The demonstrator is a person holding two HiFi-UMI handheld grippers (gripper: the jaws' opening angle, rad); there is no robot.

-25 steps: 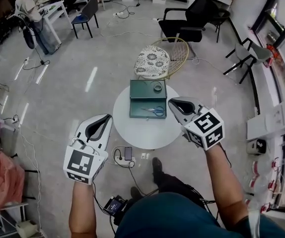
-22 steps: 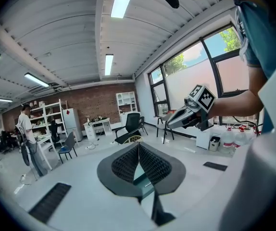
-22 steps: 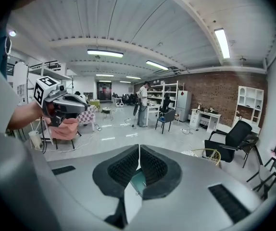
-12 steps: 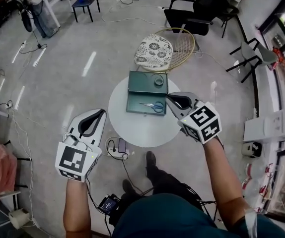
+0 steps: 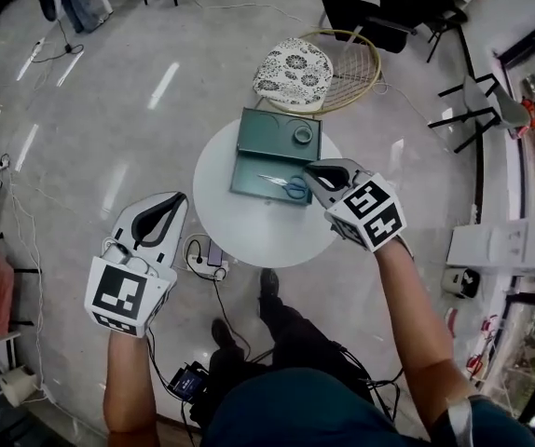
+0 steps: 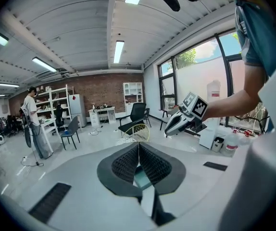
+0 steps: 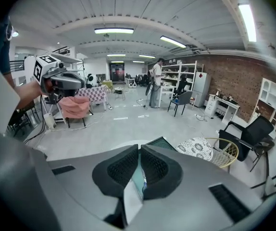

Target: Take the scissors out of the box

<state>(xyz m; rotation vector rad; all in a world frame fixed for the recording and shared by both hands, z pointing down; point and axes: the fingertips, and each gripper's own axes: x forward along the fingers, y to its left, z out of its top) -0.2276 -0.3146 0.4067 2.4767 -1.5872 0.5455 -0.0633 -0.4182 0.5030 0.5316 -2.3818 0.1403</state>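
An open dark green box (image 5: 266, 170) lies on the round white table (image 5: 240, 229). The scissors (image 5: 286, 186), with blue handles, rest in the box's near half; a small roll (image 5: 303, 135) lies in its far half. My right gripper (image 5: 308, 170) is shut and empty, its tips just right of the scissors' handles, over the box's right edge. The box's edge (image 7: 158, 142) shows past its jaws in the right gripper view (image 7: 139, 148). My left gripper (image 5: 178, 196) is shut and empty too (image 6: 138, 145), off the table's left side over the floor.
A wicker chair with a patterned cushion (image 5: 294, 67) stands just beyond the table. A power strip and cables (image 5: 206, 252) lie on the floor under the table's near left edge. Black chairs (image 5: 379, 7) stand further back. A person (image 6: 32, 121) stands by shelves far off.
Both grippers have sunk. The right one has closed in on the box's right edge beside the scissors. The left one has dropped lower and leftward, beside the table.
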